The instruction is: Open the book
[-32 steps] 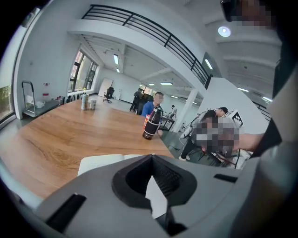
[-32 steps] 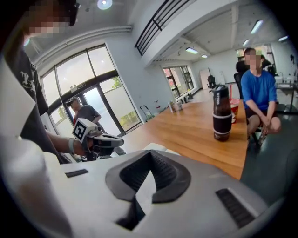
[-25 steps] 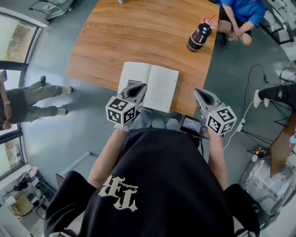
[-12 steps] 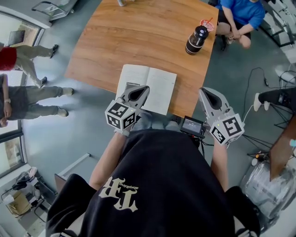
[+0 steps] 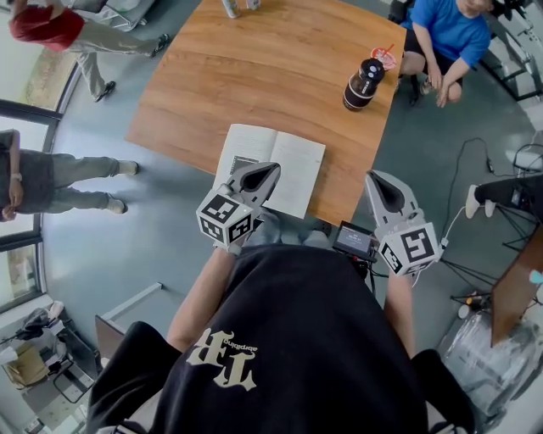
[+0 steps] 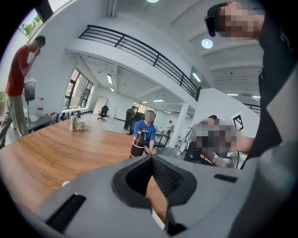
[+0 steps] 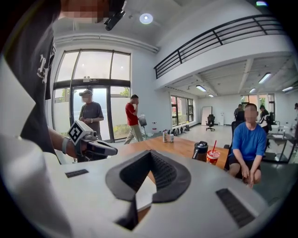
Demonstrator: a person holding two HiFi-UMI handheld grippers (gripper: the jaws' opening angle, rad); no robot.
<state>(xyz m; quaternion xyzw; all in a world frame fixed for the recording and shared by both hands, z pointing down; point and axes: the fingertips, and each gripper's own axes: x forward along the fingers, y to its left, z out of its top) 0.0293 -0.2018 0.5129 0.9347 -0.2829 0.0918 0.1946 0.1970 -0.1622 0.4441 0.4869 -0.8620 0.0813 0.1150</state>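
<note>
The book [image 5: 284,165] lies open and flat on the wooden table [image 5: 254,76], close to its near edge, white pages up. My left gripper [image 5: 270,172] hangs over the book's near left page with its jaws shut and nothing held. My right gripper [image 5: 373,179] is off the table's near right corner, jaws also shut and empty. Through the right gripper's jaw opening a strip of white page [image 7: 144,193] shows, and the left gripper [image 7: 95,148] appears at the left of that view.
A dark bottle [image 5: 362,82] and a red-lidded cup [image 5: 384,58] stand at the table's far right edge, beside a seated person in blue [image 5: 450,34]. Cans [image 5: 237,7] stand at the far edge. People stand on the floor at the left.
The book stays open and still. Both grippers have shifted only slightly, the right one a little outward. A person in red has walked along the floor at the far left.
</note>
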